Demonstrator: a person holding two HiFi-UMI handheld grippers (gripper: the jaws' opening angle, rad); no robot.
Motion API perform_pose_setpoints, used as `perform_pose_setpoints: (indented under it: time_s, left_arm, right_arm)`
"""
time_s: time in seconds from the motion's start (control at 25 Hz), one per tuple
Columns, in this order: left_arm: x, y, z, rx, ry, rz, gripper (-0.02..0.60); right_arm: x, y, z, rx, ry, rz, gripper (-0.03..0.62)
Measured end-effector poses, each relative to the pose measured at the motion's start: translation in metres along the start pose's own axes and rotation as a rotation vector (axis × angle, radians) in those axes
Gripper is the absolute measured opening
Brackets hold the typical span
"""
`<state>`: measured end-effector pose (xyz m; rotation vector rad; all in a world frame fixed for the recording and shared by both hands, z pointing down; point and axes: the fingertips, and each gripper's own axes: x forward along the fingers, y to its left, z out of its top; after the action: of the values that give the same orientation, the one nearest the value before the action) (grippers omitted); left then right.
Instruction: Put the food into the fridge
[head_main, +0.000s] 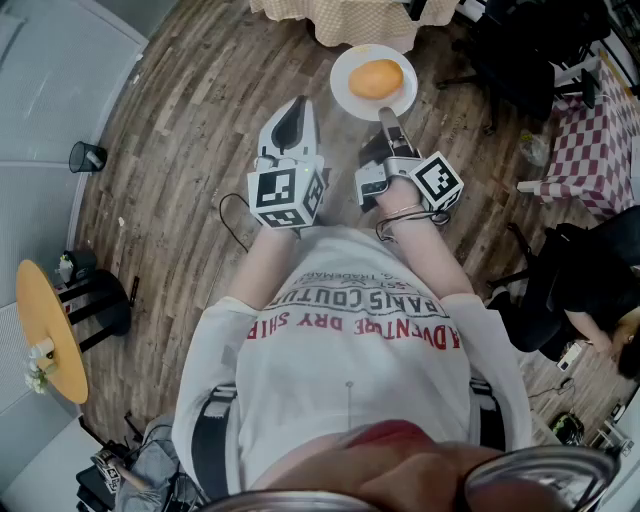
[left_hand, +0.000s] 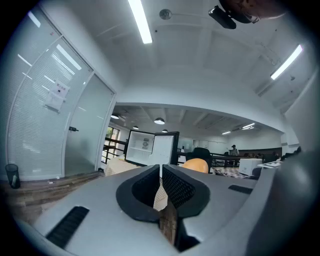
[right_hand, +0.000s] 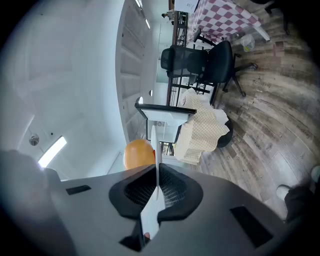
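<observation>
A white plate (head_main: 372, 80) carries an orange bun (head_main: 376, 78). My right gripper (head_main: 386, 116) is shut on the plate's near rim and holds it out over the wooden floor. In the right gripper view the plate's edge (right_hand: 154, 150) runs between the closed pads of the right gripper (right_hand: 156, 186), with the bun (right_hand: 139, 154) to its left. A small white fridge (right_hand: 165, 121) stands ahead with its door open, on a table under a beige checked cloth (right_hand: 204, 131). My left gripper (head_main: 293, 120) is beside the right one, shut and empty. The fridge (left_hand: 151, 148) also shows beyond the left gripper (left_hand: 161, 186).
A round yellow side table (head_main: 48, 332) and a black bin (head_main: 88, 157) stand at the left by the wall. At the right are a red-checked table (head_main: 592, 148), a black office chair (head_main: 520, 62) and a seated person (head_main: 596, 300). A cable (head_main: 234, 214) lies on the floor.
</observation>
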<state>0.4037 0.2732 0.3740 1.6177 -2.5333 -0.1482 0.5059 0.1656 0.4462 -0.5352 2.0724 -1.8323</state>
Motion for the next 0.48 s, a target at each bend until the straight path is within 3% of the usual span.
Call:
perform_pose_setpoints:
  time_s: [0.32,0.48]
  left_arm:
    - [0.0020,0.0029,0.0016,0.003,-0.002,0.010,0.034]
    - [0.0040,0.0048,0.0012,0.004,0.000,0.013,0.034]
  right_arm:
    - [0.0055,0.0036,-0.0007,0.009,0.008,0.014,0.034]
    - [0.0076,-0.0050,-0.0014,0.024,0.014,-0.028,0.034]
